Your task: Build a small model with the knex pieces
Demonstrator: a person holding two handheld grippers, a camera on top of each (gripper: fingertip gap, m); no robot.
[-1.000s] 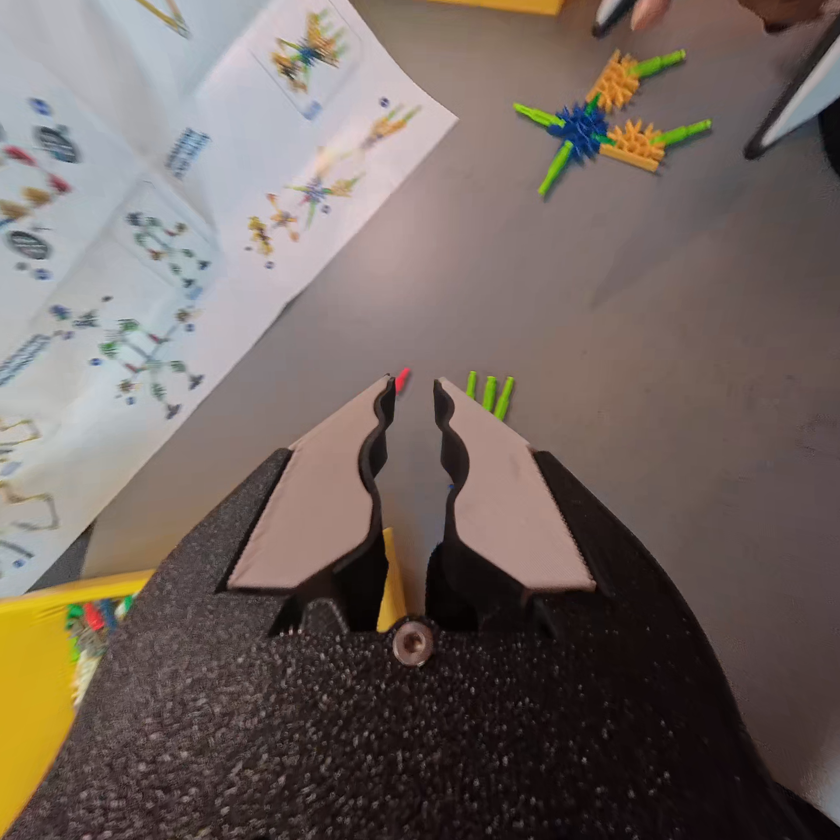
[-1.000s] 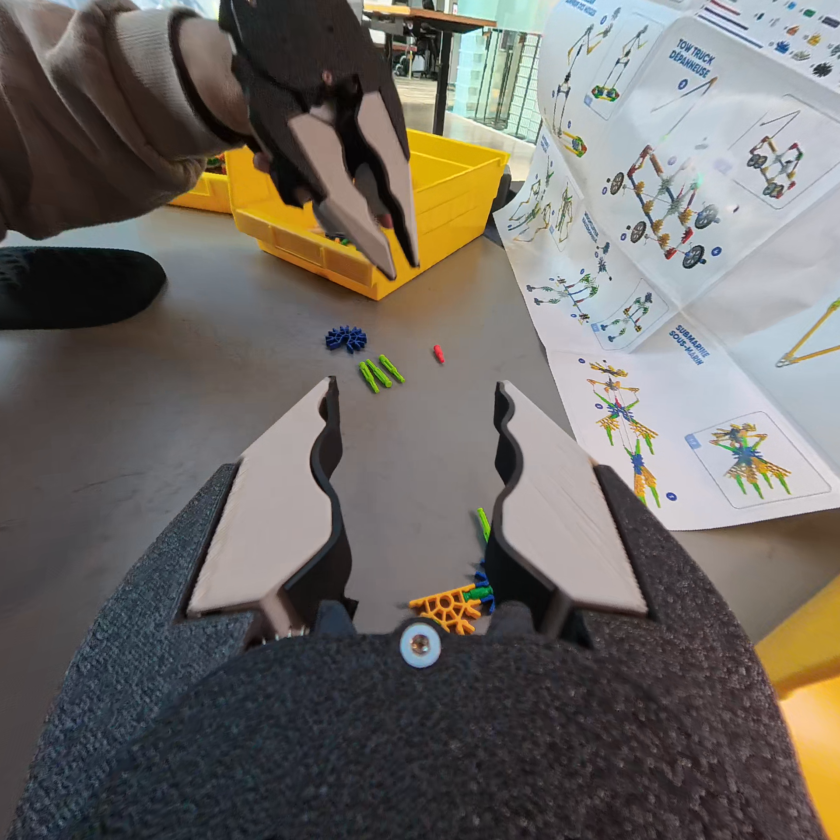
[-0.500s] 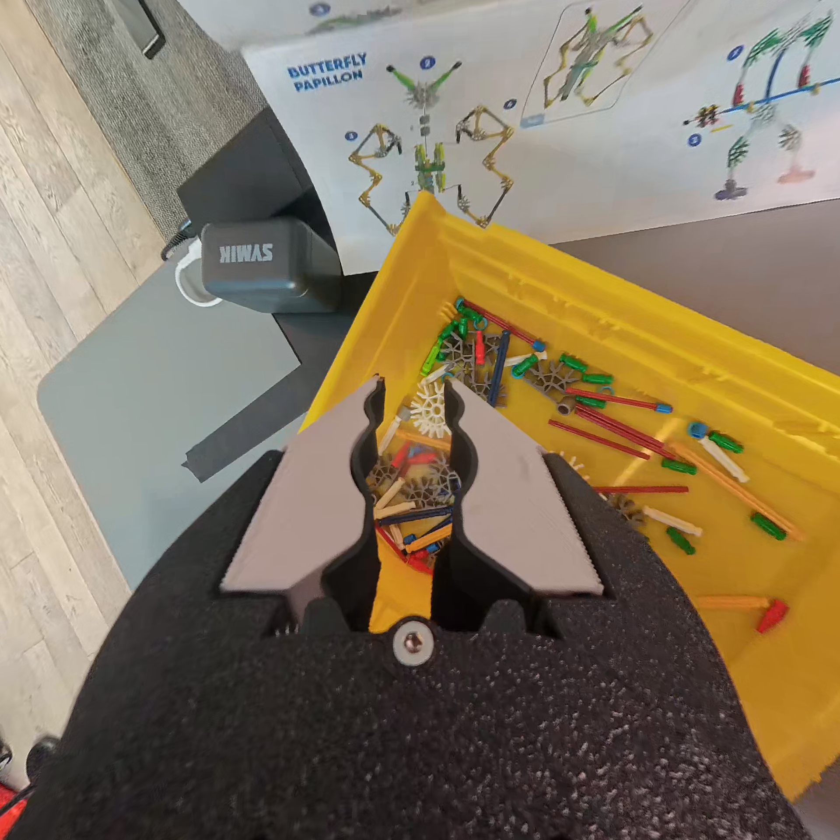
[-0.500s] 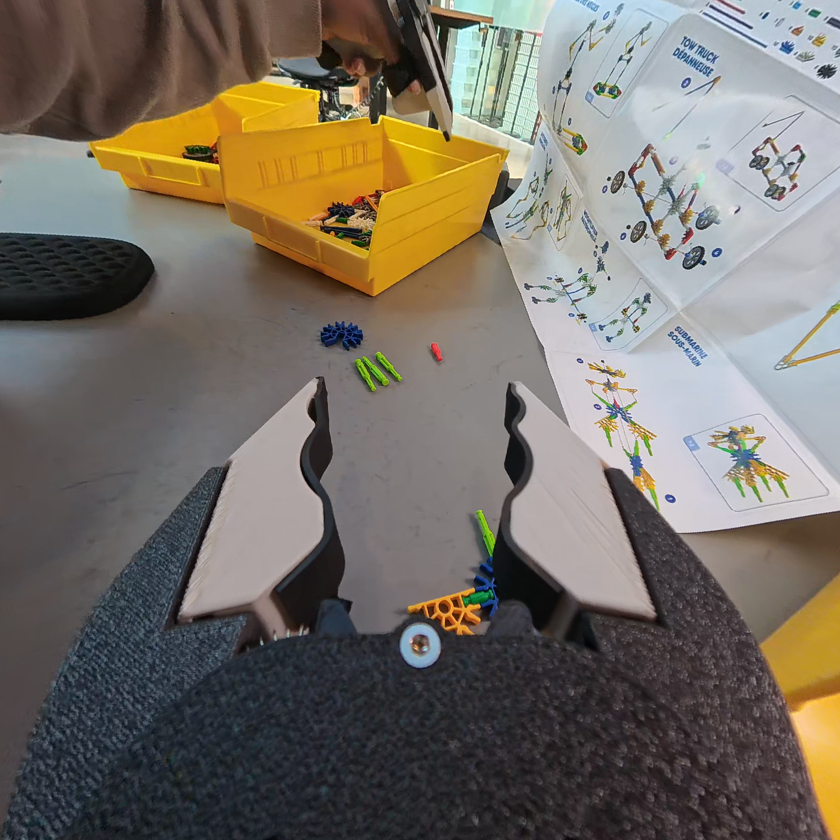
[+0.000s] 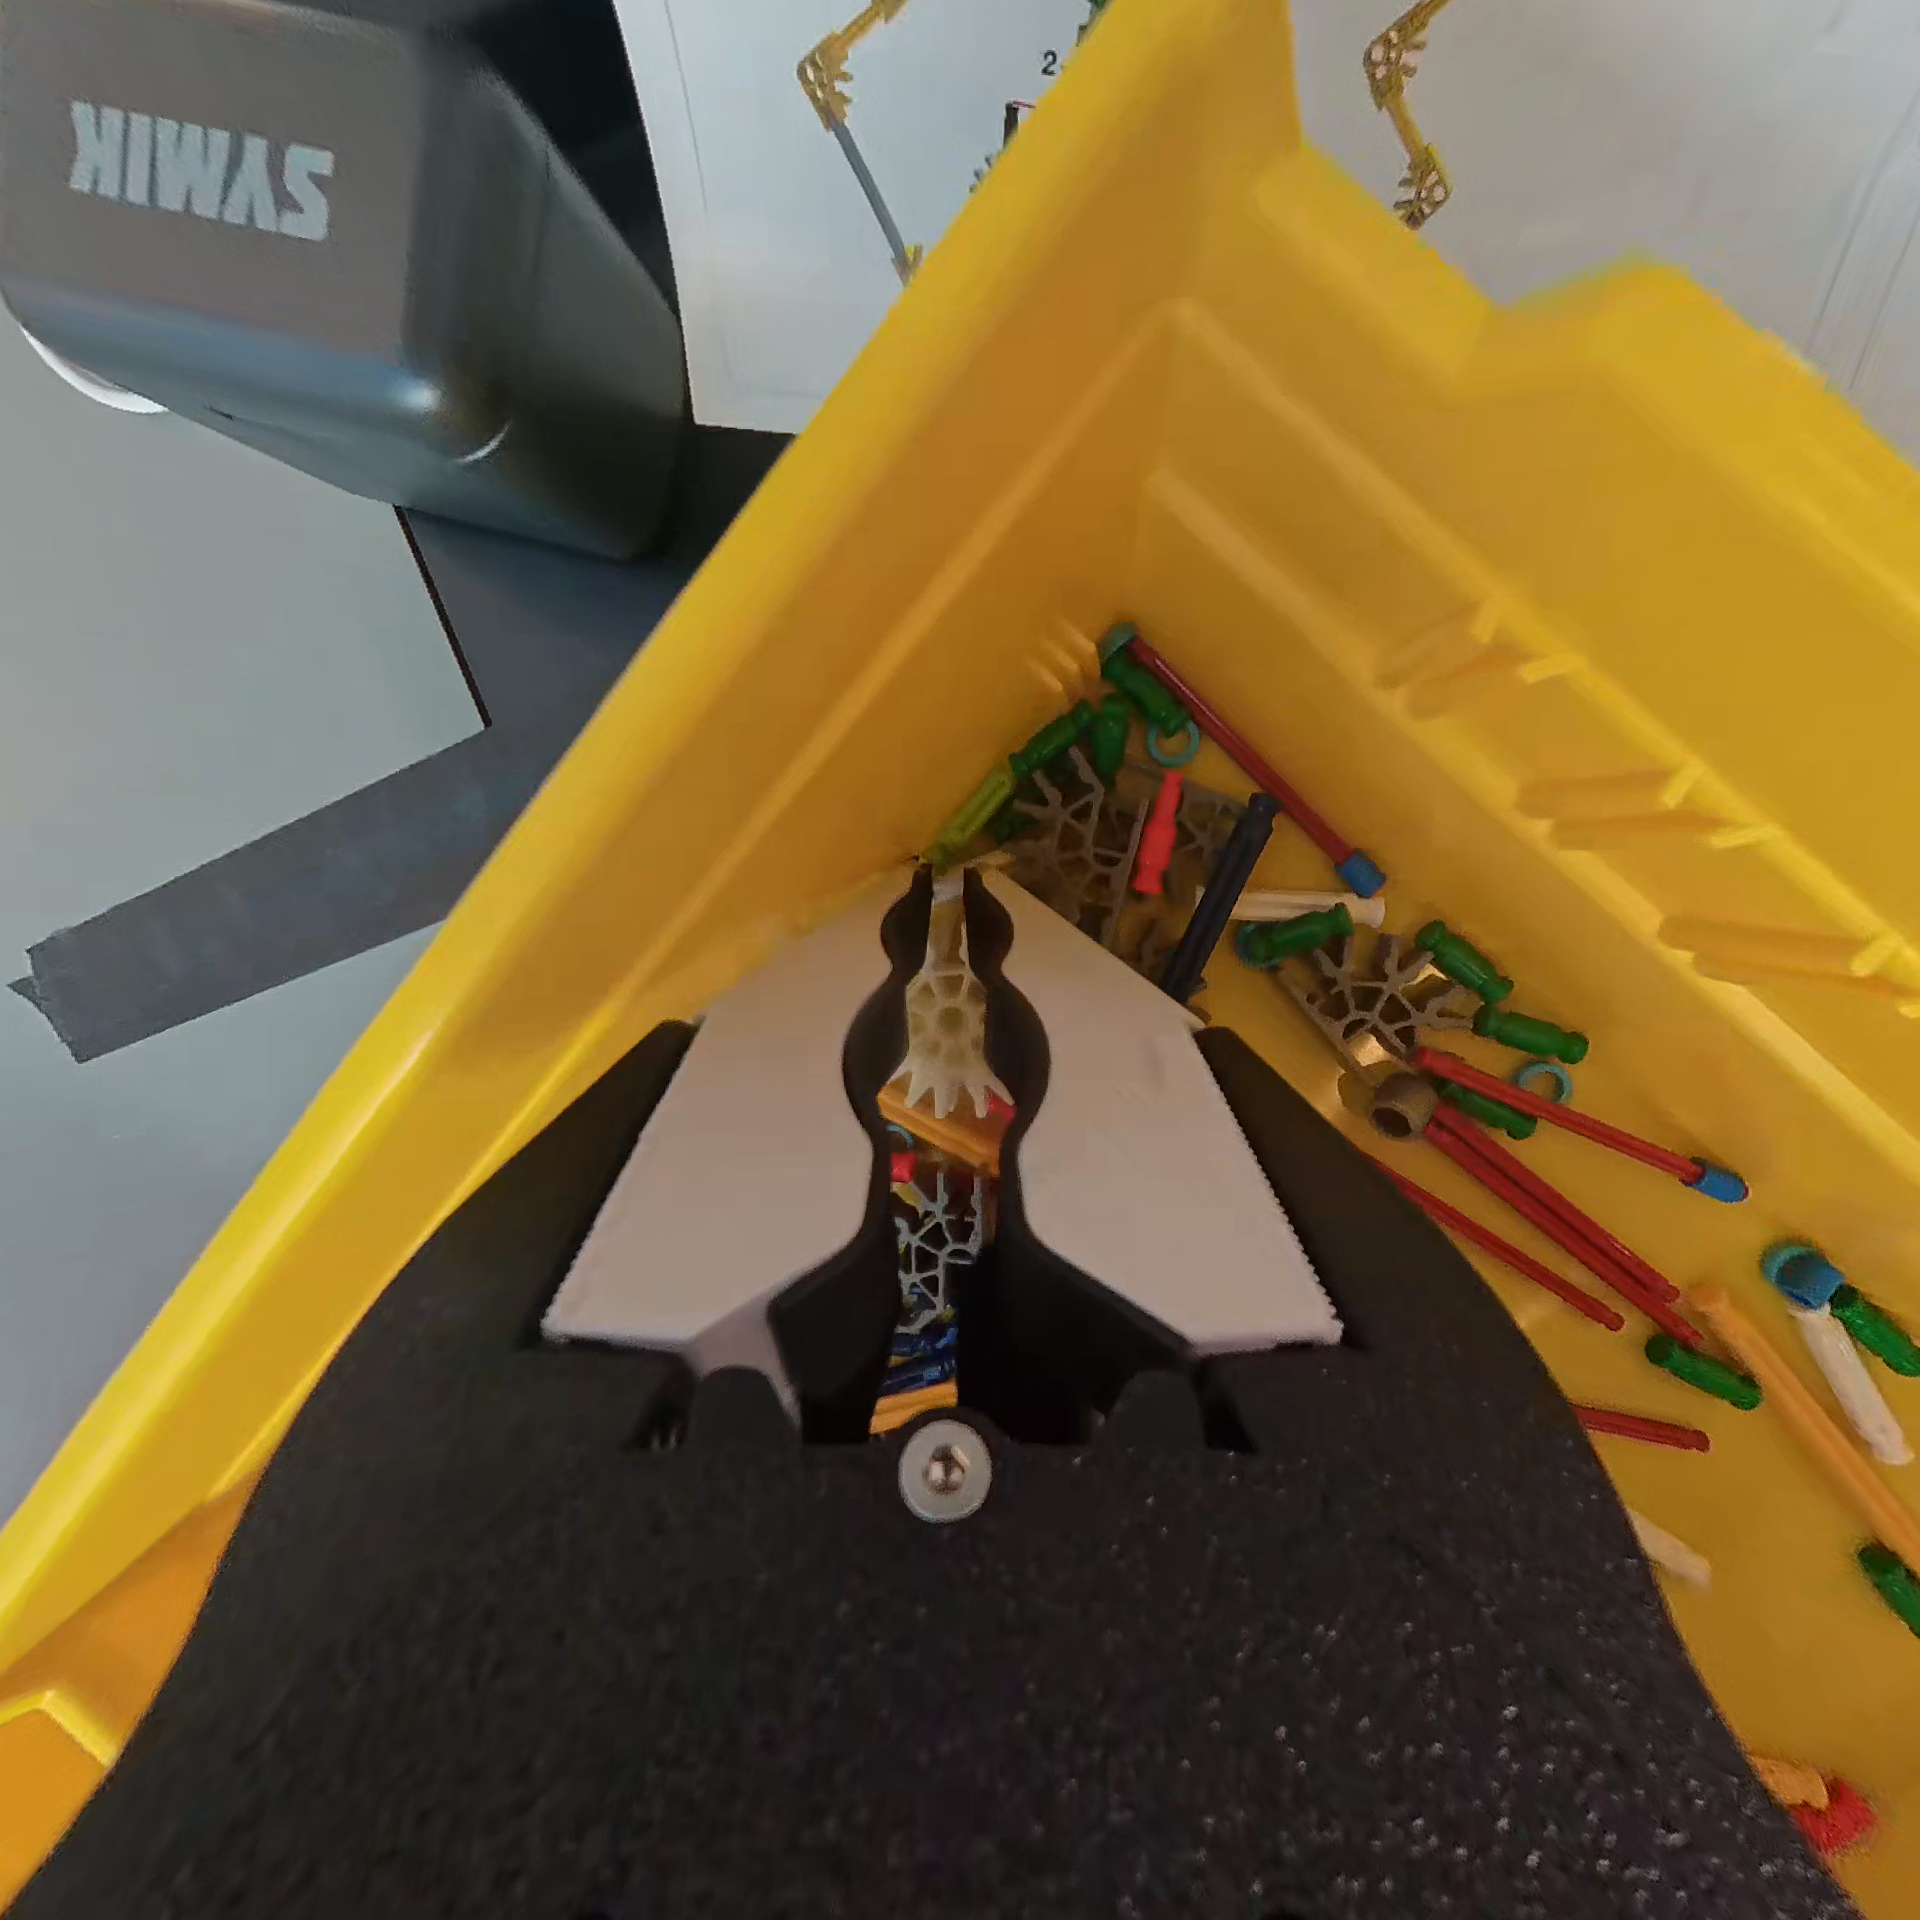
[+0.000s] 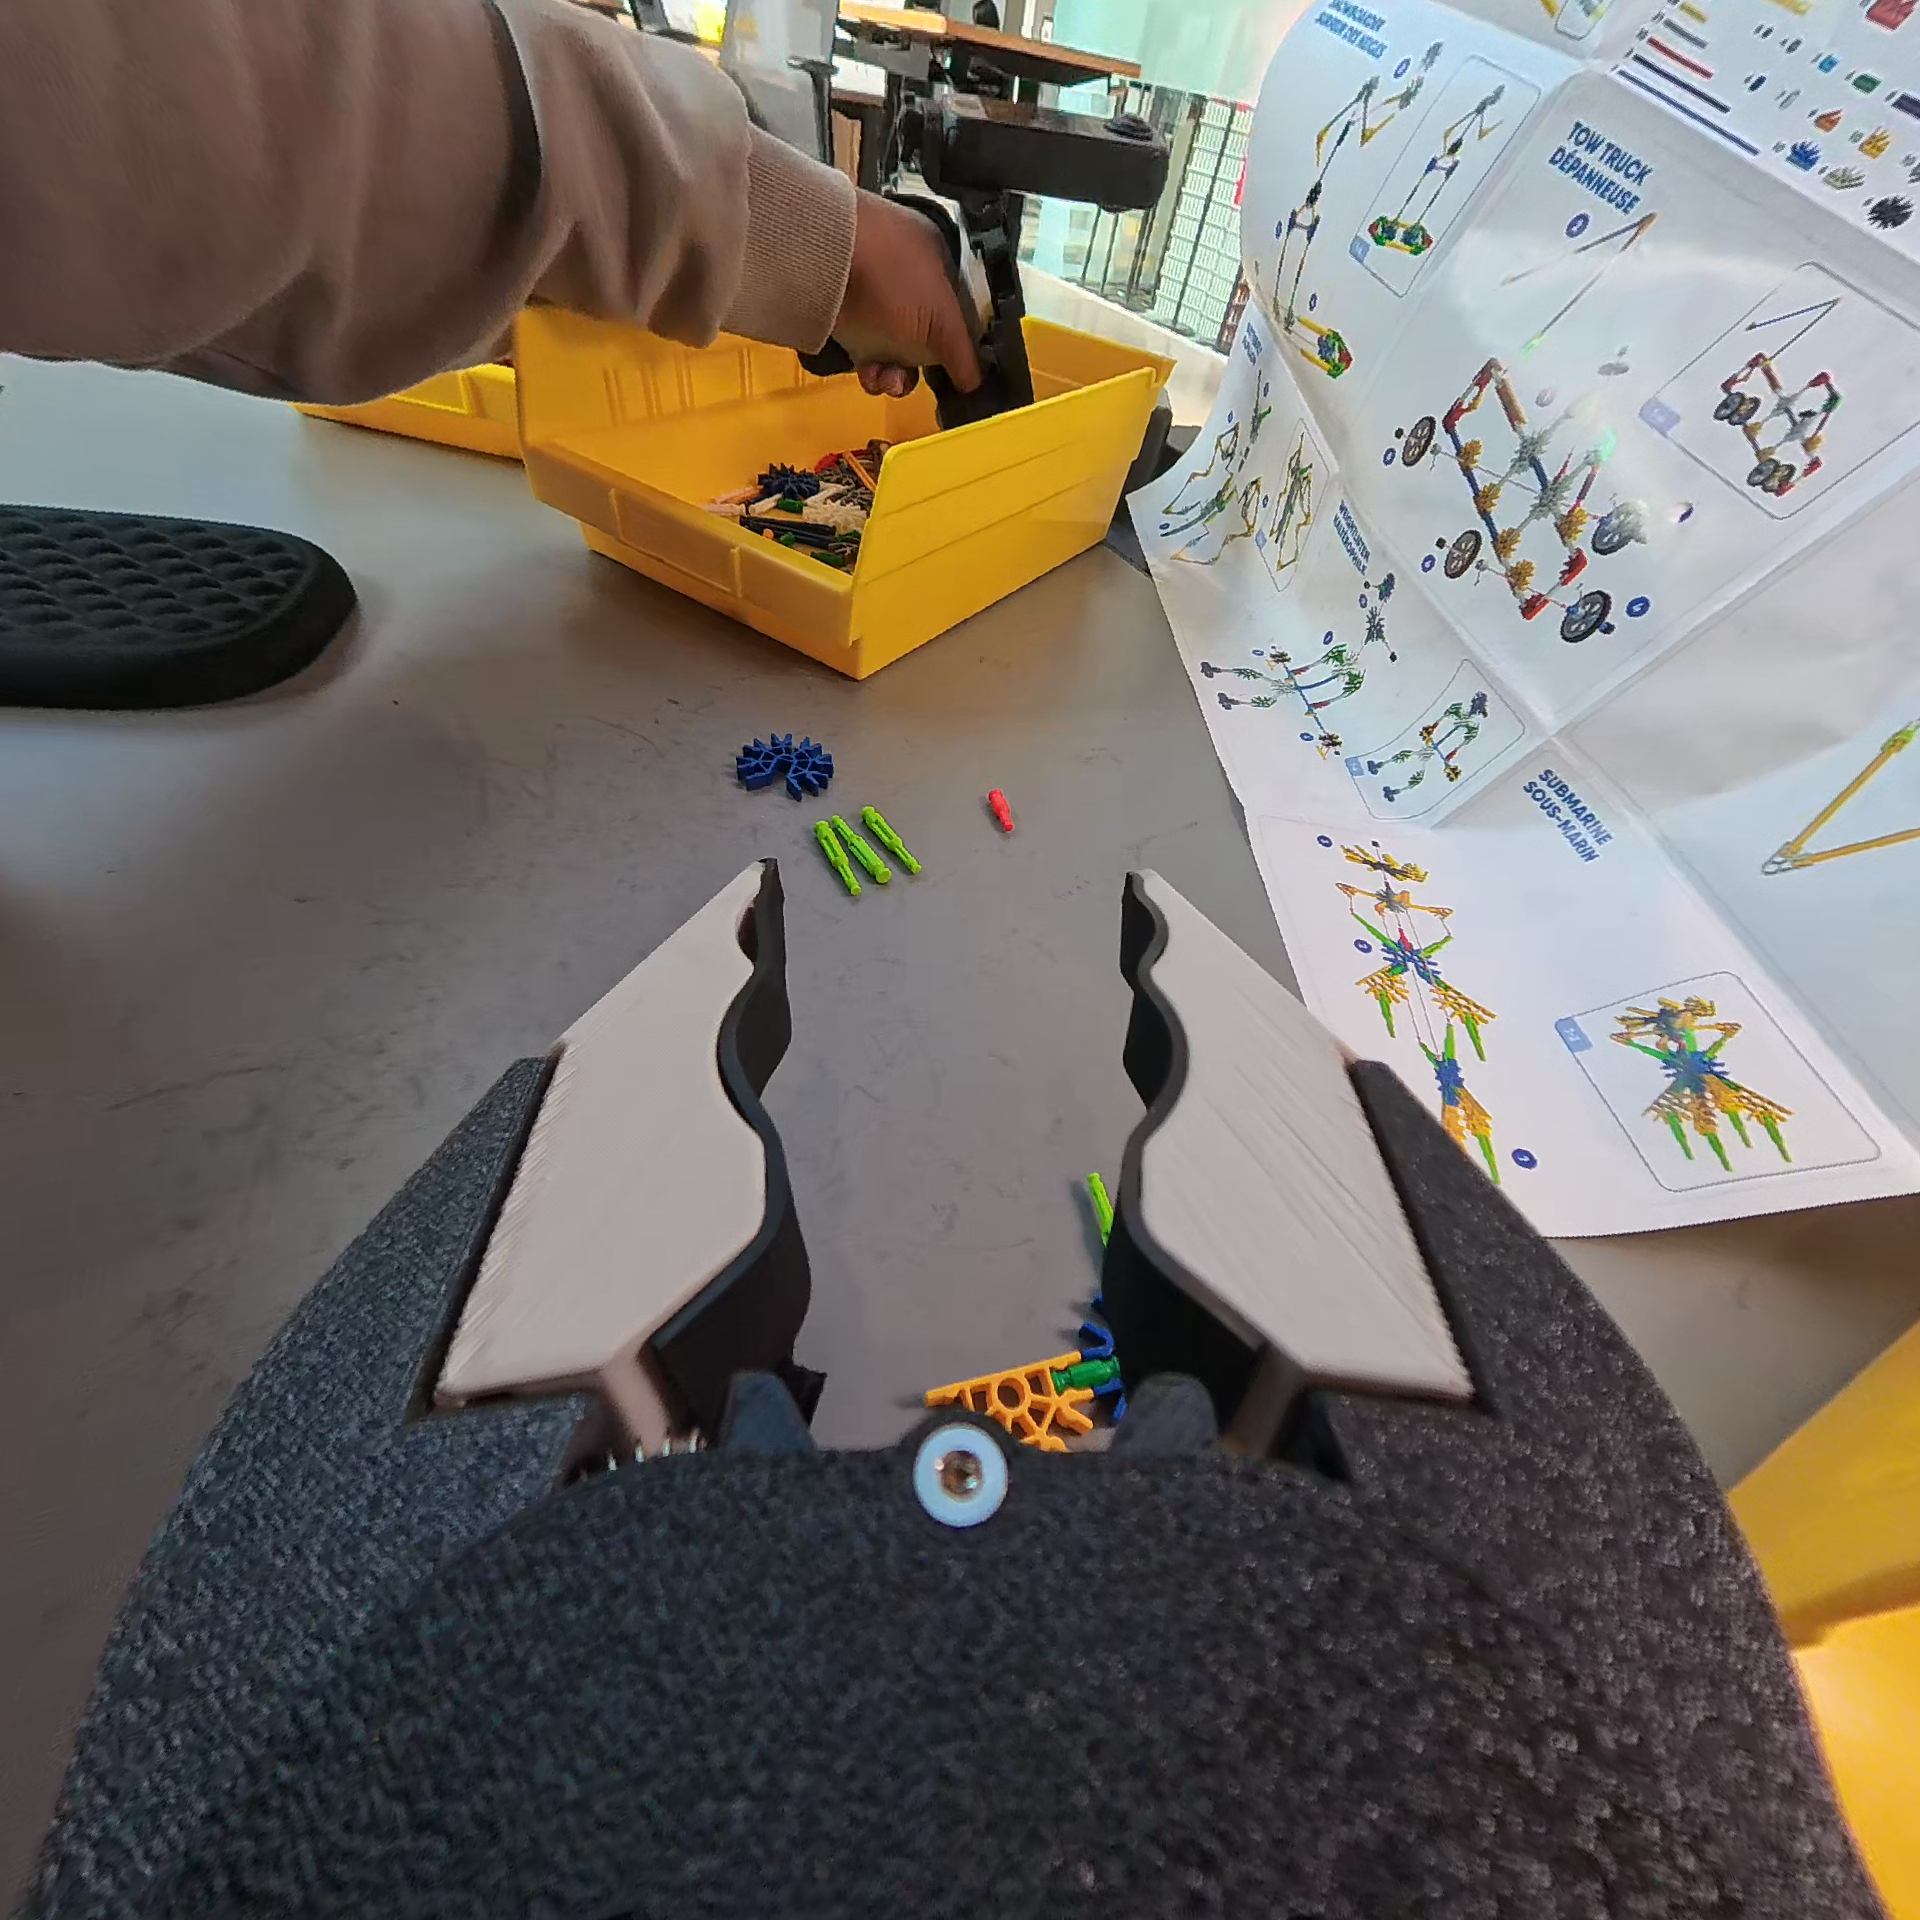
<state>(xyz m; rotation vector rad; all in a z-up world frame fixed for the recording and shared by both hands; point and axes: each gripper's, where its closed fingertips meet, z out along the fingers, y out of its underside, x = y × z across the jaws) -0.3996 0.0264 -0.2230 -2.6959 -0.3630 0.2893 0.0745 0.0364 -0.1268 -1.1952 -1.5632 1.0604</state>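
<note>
A smooth grey tabletop (image 6: 436, 935) carried everything. On it sat a yellow plastic parts bin (image 6: 966, 540), with a second yellow bin (image 6: 436, 410) behind it. A large white folded instruction sheet (image 6: 1558, 831) lay along one side, and a black perforated pad (image 6: 145, 603) along the other. Near the middle lay a blue toothed connector (image 6: 784, 766), three lime-green short rods (image 6: 865, 844), a small red rod (image 6: 1000, 809) and a small orange, blue and green assembly (image 6: 1039, 1392).

Black textured gripper (image 6: 951, 914), grey jaws, beige sleeve (image 6: 416, 177).
</note>
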